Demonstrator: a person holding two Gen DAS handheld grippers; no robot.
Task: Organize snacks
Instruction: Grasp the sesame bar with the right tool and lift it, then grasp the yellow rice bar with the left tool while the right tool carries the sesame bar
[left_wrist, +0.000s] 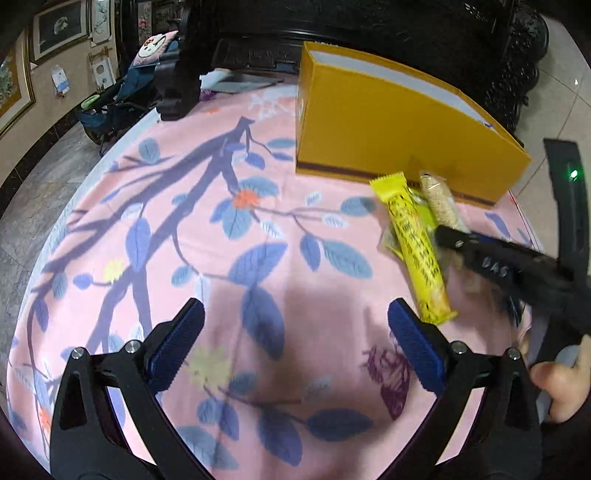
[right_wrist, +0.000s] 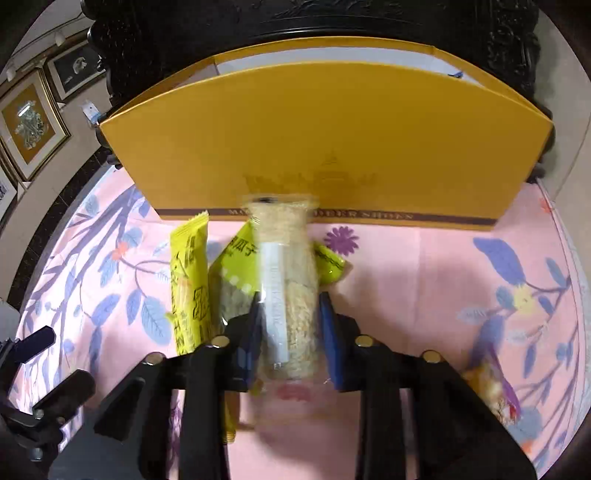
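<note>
The right tongs (right_wrist: 290, 334) clamp a clear-wrapped, grainy beige snack bar (right_wrist: 288, 291), its long axis along the fingers toward the smooth yellow cardboard box (right_wrist: 325, 136). It lies over a green packet (right_wrist: 236, 266) beside a glossy yellow bar (left_wrist: 413, 251) on the bench's floral pink cloth (left_wrist: 221, 221). The left tongs (left_wrist: 295, 347) hang wide open, angled downward over bare cloth.

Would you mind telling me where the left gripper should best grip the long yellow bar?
Probably mid-length, across its narrow width, coming from above: the yellow bar lies flat on the cloth, long and slim. Its near end is clearest of the right gripper, shut on the rice bar.
</note>
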